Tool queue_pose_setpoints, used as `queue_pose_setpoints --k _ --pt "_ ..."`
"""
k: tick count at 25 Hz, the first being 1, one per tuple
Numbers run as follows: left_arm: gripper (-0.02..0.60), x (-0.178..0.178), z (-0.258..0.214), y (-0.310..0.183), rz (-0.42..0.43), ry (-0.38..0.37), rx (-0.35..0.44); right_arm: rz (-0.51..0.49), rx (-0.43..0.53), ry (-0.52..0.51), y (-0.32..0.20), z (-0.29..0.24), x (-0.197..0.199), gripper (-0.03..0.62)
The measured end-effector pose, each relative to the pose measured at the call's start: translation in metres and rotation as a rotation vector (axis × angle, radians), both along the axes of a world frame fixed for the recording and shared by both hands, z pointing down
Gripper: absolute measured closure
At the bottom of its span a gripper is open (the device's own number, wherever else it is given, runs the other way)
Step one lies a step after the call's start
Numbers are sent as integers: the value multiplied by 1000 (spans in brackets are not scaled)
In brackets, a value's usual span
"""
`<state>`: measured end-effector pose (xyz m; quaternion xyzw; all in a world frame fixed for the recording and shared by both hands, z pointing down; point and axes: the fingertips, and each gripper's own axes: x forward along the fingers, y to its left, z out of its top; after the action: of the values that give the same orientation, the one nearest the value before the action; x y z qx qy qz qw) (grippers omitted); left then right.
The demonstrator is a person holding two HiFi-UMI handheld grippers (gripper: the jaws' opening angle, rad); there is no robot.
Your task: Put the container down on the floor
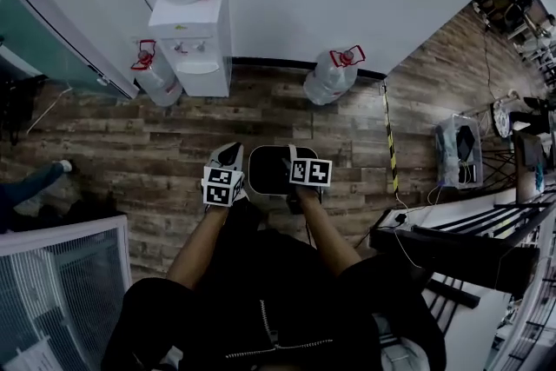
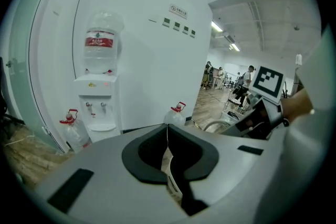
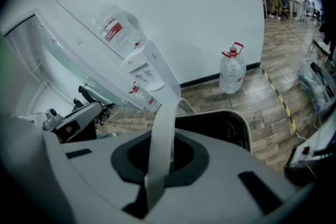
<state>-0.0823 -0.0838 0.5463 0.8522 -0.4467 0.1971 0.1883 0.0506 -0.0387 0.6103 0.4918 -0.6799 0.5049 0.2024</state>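
Observation:
The container (image 1: 270, 169), a white bin with a dark inside, hangs above the wooden floor (image 1: 130, 161) in front of the person, held between both grippers. My left gripper (image 1: 228, 176) is shut on its left wall; in the left gripper view (image 2: 168, 157) the thin white wall runs edge-on between the jaws. My right gripper (image 1: 301, 176) is shut on the right rim; in the right gripper view (image 3: 157, 165) a white strip of rim passes through the jaws, with the bin's dark inside (image 3: 220, 128) just beyond.
A white water dispenser (image 1: 195, 35) stands against the wall ahead, with water bottles on the floor at its left (image 1: 158, 81) and right (image 1: 332, 76). A black table (image 1: 469, 239) is at the right, a glass-fronted cabinet (image 1: 61, 274) at the lower left. Yellow-black tape (image 1: 390, 148) crosses the floor.

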Motion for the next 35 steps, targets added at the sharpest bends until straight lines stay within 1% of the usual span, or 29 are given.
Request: queue_pose_setpoints --k 4,8,11,15,22,25,29,35 --pt "565 -16 2 -36 27 1 2 20 7 -13 -38 -4 -14 576" --pt "565 -28 -1 -68 50 -4 11 49 23 -52 -74 -14 -23 576" --pt "565 -32 1 -80 53 3 2 72 25 -75 -88 -19 -26 576" --pt "565 -35 4 -94 53 10 -11 72 26 -79 -110 -22 -30 576" --pt "565 -32 18 -118 32 4 -46 76 -13 -108 -142 -10 -24 576" --pt "565 -26 24 -138 21 7 -62 70 -32 -107 -159 0 -17 576" --pt "565 -15 29 -170 15 -19 -68 55 -47 -113 -187 11 -9 576" --pt "565 7 26 -217 -42 -41 -71 36 -81 -140 -227 21 15 576"
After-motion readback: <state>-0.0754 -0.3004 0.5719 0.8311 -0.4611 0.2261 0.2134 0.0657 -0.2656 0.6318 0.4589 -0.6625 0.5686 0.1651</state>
